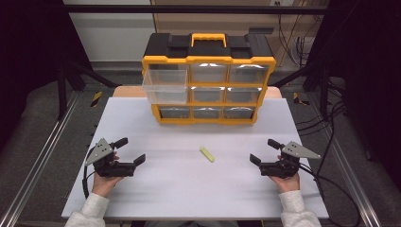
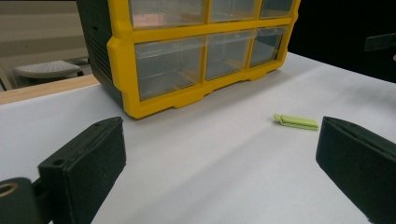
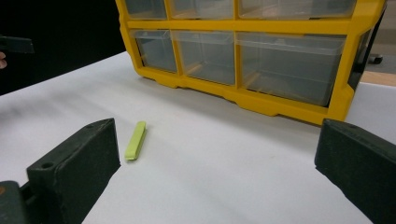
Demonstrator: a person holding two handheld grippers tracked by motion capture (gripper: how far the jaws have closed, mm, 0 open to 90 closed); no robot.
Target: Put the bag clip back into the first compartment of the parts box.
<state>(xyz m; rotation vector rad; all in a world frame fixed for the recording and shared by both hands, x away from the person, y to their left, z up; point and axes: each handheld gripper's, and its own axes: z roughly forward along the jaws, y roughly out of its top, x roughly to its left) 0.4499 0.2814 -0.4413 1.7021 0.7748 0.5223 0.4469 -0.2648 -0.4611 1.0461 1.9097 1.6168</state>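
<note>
Left gripper [image 1: 131,152]: rests on the desk near its left edge, held from below by the left hand [image 1: 105,178]. Its jaws are spread wide with nothing between them and aim inward at the desk's middle, a posture that looks like readiness rather than grasping.

Open drawer [image 1: 165,83]: top-left drawer of the organizer, pulled out toward the front of the desk. It looks clear and empty from above; likely left open to receive the clip.

Organizer [image 1: 208,78]: yellow frame, black top with a handle, three rows of three clear drawers. It stands upright at the desk's back edge, centred, drawer fronts facing the person so both grippers can reach them.

Clip [image 1: 207,154]: small, flat, pale green piece lying on the desk [image 1: 179,189] in the middle, in front of the organizer and well apart from it. It sits between the two grippers, a little nearer the right one, touching neither. In the right gripper view it [image 3: 135,140] lies just beyond the jaw at the view's left.

Right gripper [image 1: 264,151]: near the desk's right edge, held by the right hand [image 1: 286,178], jaws wide apart and empty, pointed toward the clip. Judged best placed to pick it up.
</note>
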